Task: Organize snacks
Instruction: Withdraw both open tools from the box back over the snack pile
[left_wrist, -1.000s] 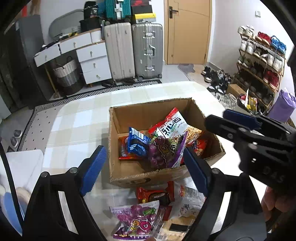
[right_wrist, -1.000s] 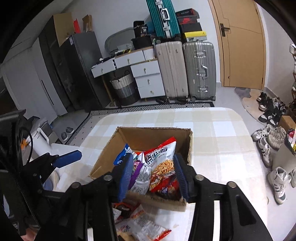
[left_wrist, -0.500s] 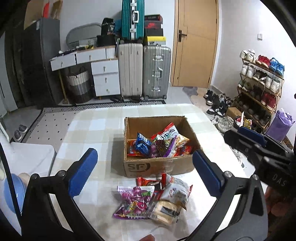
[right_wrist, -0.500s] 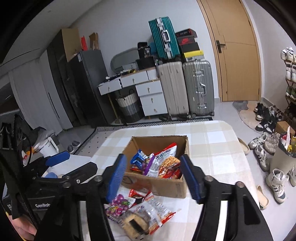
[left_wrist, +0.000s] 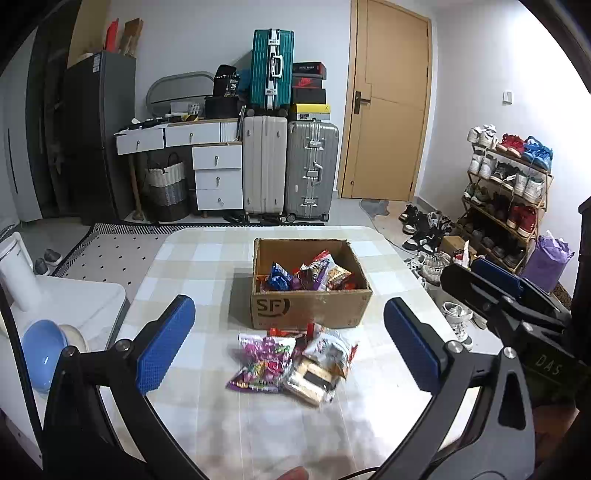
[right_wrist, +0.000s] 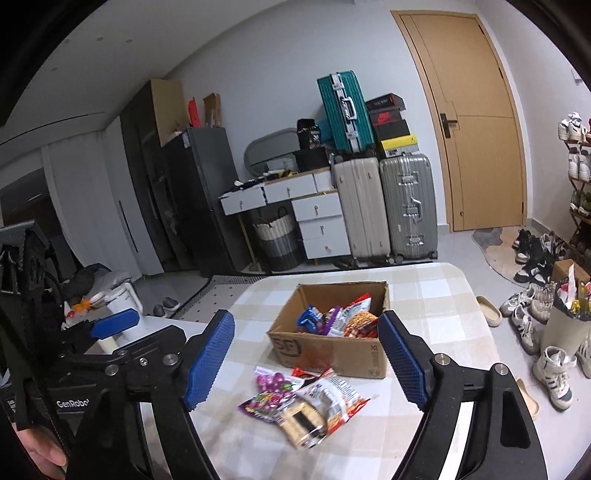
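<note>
Both tongs are sitting farther back from the box (left_wrist: 310, 291) than in the earlier frames, so the box is appearing smaller and the loose packets (left_wrist: 291, 363) in front of it are coming fully into view. The left tongs (left_wrist: 291, 345) are standing wide apart with nothing between them. The right tongs (right_wrist: 306, 363) have just been opening and are likewise gripping nothing; the packets are only showing on the desk (left_wrist: 207, 258) beyond the gap. The box is resting near the middle of the desk, already holding several packets; the remaining pile is lying just in front of its near wall, with the packets overlapping one another. These packets are likely handling as light, soft and crinkly film bags, probably slippery, and the contents may be crushing under a hard squeeze. A sensible hold is a sealed edge or a free corner, taken from the top packet of the pile; the clear-wrapped one (right_wrist: 304, 421) is lying uppermost and nearest. The purple packet (left_wrist: 258, 363) is partly covered by its neighbours, so pulling it first may be dragging the others along. The box's near wall is standing between the pile and the interior, so a packet is needing a lift over it. Suitcases (left_wrist: 290, 170), drawers (left_wrist: 216, 173) and a shoe rack (left_wrist: 506, 192) are standing well apart from the desk and are not obstructing.
</note>
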